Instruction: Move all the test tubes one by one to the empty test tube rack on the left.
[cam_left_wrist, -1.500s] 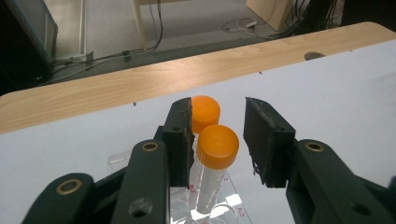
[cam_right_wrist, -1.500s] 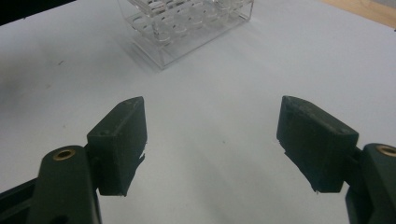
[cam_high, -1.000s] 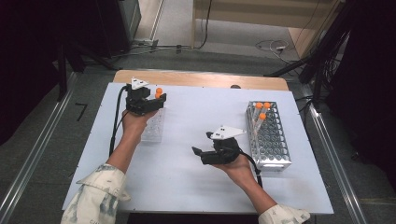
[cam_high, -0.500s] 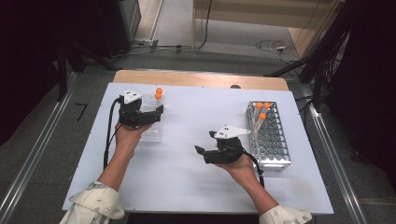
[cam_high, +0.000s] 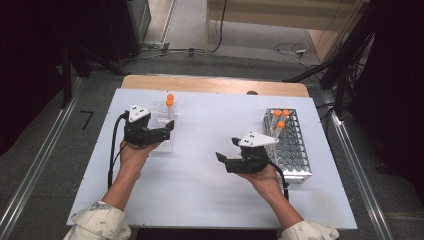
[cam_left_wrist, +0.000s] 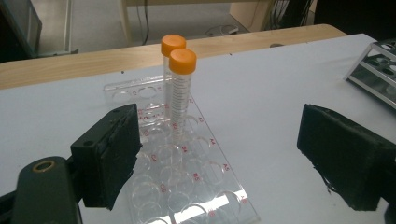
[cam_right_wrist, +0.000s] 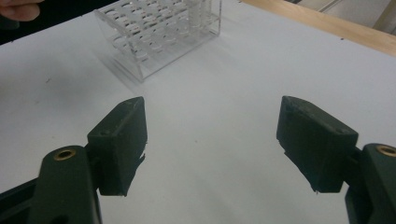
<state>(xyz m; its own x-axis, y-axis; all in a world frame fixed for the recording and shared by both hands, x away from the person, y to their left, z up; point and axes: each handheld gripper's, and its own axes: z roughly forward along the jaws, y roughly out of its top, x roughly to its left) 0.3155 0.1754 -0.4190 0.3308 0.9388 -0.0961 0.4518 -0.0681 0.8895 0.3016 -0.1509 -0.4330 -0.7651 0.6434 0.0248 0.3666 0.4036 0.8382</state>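
High view puts the left gripper (cam_high: 167, 131) at the left of the white table (cam_high: 200, 200), over the near part of a clear acrylic tube rack (cam_high: 162, 125), its jaws having just been opening and now spread wide with nothing between them. Two clear plastic tubes with orange screw caps (cam_high: 170, 100) stand upright at the far end of that rack, beyond the jaws and apart from them; in the left gripper view they (cam_left_wrist: 180, 88) rise one behind the other between the two black padded jaws, graduated along their sides, over rows of round holes marked with red labels. Further right, the right gripper (cam_high: 225, 159) hangs above bare table with jaws wide and empty, pointing leftward. Just beside it stands a metal mesh rack (cam_high: 292, 150) holding more orange-capped tubes (cam_high: 280, 117).
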